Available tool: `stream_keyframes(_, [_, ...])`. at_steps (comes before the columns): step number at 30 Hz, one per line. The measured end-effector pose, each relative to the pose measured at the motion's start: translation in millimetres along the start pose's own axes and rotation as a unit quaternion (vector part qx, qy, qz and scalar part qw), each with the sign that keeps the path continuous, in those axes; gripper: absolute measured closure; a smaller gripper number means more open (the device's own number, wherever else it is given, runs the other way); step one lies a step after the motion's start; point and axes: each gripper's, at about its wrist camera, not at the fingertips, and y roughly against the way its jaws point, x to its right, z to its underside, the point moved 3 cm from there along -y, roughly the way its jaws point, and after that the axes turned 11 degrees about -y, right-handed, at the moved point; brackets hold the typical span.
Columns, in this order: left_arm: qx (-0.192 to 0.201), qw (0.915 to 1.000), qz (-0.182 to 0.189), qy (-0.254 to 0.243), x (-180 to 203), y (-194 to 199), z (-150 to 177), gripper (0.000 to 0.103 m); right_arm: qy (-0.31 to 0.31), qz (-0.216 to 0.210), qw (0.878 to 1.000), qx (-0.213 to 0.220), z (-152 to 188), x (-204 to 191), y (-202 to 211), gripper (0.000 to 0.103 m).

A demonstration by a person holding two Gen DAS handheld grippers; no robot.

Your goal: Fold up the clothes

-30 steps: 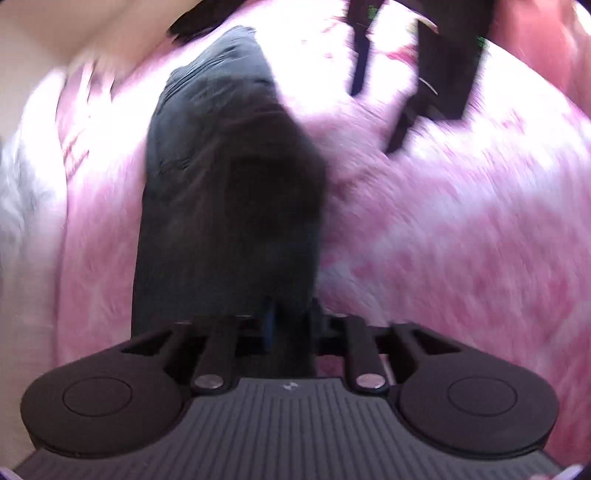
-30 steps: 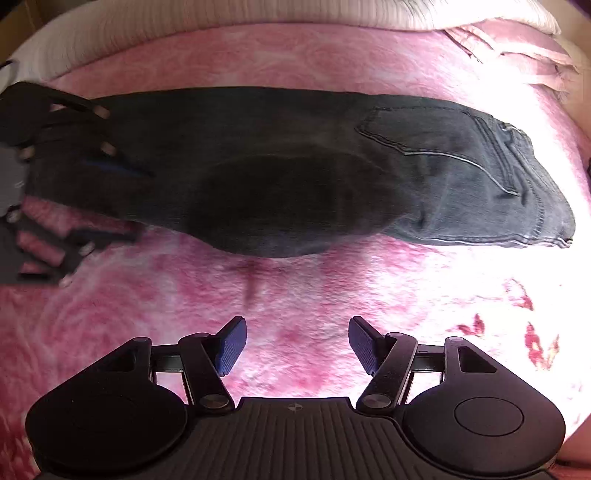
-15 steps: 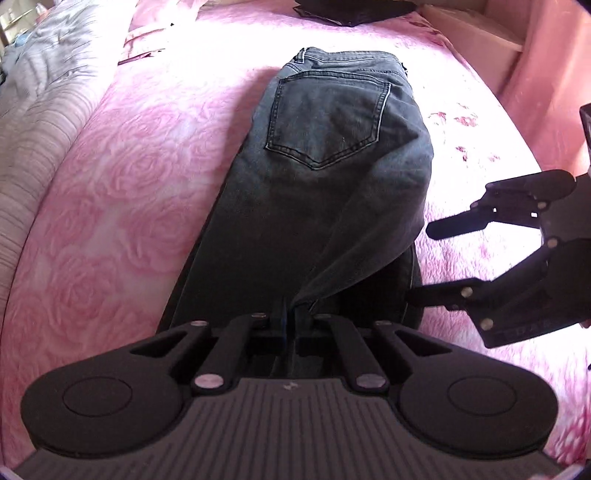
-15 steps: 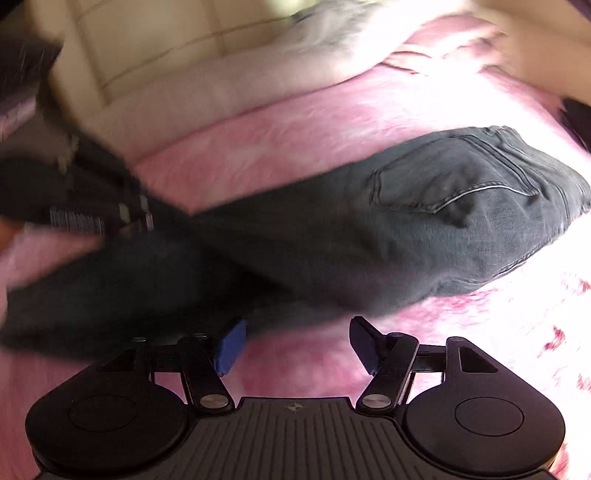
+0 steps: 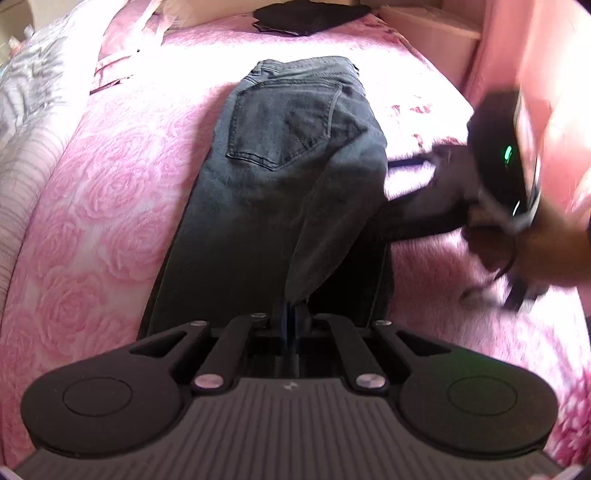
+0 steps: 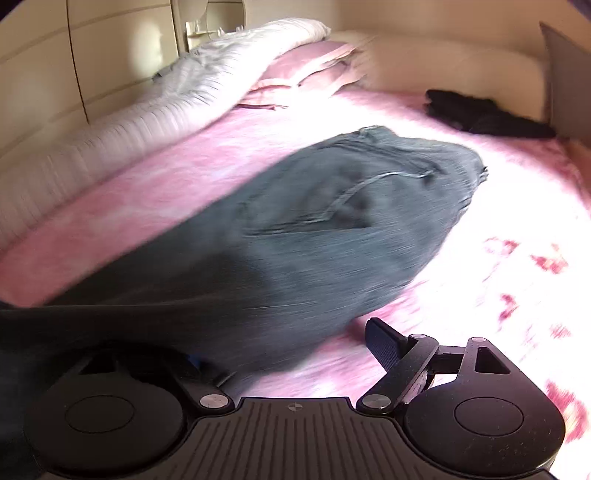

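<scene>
Dark grey jeans [image 5: 280, 155] lie lengthwise on the pink bedspread [image 5: 92, 192], back pocket up and waistband at the far end. My left gripper [image 5: 291, 317] is shut on the near end of the jeans' leg and lifts a fold of cloth. In the left wrist view my right gripper [image 5: 424, 177] shows blurred at the jeans' right edge, with a hand behind it. In the right wrist view the jeans [image 6: 332, 229] fill the middle, and my right gripper [image 6: 291, 350] is open, its left finger under the cloth, its right finger [image 6: 384, 343] bare.
A black garment [image 5: 314, 18] lies at the far end of the bed, also visible as a dark heap [image 6: 484, 114]. A pale striped duvet [image 6: 207, 92] and pink pillows [image 6: 306, 70] lie along the bed's left side. A cream headboard [image 6: 443, 62] is beyond.
My right gripper has moved in to the jeans' right edge, and cloth now covers its left finger. The left gripper keeps its hold and has moved slightly back.
</scene>
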Motion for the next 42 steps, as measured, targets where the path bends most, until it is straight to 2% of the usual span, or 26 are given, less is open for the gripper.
stream_keyframes(2, [-0.005,0.9993,-0.011,-0.036,15,-3,2,0.099,0.075,0.021,0.997,0.022,-5,5,18,0.019])
stream_keyframes(3, [-0.01,0.9975,-0.02,-0.067,26,-6,3,0.097,0.124,0.041,0.991,0.041,-8,6,32,0.019])
stream_keyframes(4, [-0.014,0.9944,-0.022,-0.102,39,-8,5,0.095,0.171,0.06,0.982,0.06,-10,6,45,0.019])
stream_keyframes(6, [-0.026,0.9857,-0.032,-0.163,64,-17,10,0.095,0.255,0.107,0.959,0.066,-8,8,58,0.019])
stream_keyframes(7, [-0.031,0.982,-0.035,-0.183,72,-21,12,0.095,0.266,0.114,0.956,0.056,-6,9,57,0.019])
stream_keyframes(10, [-0.042,0.9778,-0.039,-0.202,85,-35,19,0.095,0.284,0.116,0.952,0.015,3,10,46,0.019])
stream_keyframes(13, [-0.046,0.9753,-0.061,-0.207,87,-41,21,0.095,0.358,0.102,0.928,0.003,18,10,22,0.019])
stream_keyframes(14, [-0.047,0.9746,-0.067,-0.209,87,-42,21,0.095,0.384,0.102,0.918,0.008,18,11,23,0.019])
stream_keyframes(16, [-0.045,0.9738,-0.064,-0.214,89,-41,20,0.095,0.405,0.102,0.909,0.012,15,15,38,0.019])
stream_keyframes(17, [-0.045,0.9734,-0.061,-0.216,91,-41,19,0.095,0.401,0.103,0.91,0.016,13,18,47,0.019])
stream_keyframes(20, [-0.058,0.9689,-0.056,-0.234,96,-40,23,0.096,0.365,0.095,0.926,-0.018,19,19,53,0.02])
stream_keyframes(22, [-0.066,0.9717,-0.047,-0.222,92,-32,25,0.094,0.337,0.083,0.935,-0.064,23,25,52,0.02])
stream_keyframes(25, [-0.072,0.9768,-0.037,-0.199,88,-15,28,0.088,0.286,0.065,0.95,-0.111,19,40,70,0.02])
stream_keyframes(28, [-0.072,0.9863,-0.034,-0.144,75,10,33,0.085,0.244,0.027,0.958,-0.15,6,51,92,0.02])
stream_keyframes(31, [-0.075,0.9931,-0.044,-0.078,53,36,50,0.077,0.233,-0.021,0.961,-0.148,-23,43,115,0.02])
stream_keyframes(33, [-0.081,0.9942,-0.057,-0.041,32,49,67,0.072,0.244,-0.051,0.959,-0.136,-47,34,120,0.02])
stream_keyframes(35, [-0.105,0.9914,-0.077,-0.01,8,52,89,0.072,0.279,-0.075,0.95,-0.121,-70,23,110,0.02])
stream_keyframes(37, [-0.124,0.9873,-0.096,0.025,-17,53,110,0.072,0.328,-0.098,0.933,-0.115,-92,11,82,0.02])
stream_keyframes(40, [-0.131,0.9805,-0.113,0.094,-57,44,132,0.072,0.4,-0.137,0.898,-0.123,-119,-5,25,0.022])
stream_keyframes(42, [-0.131,0.9755,-0.116,0.134,-81,30,142,0.072,0.442,-0.161,0.871,-0.14,-131,-17,-15,0.031])
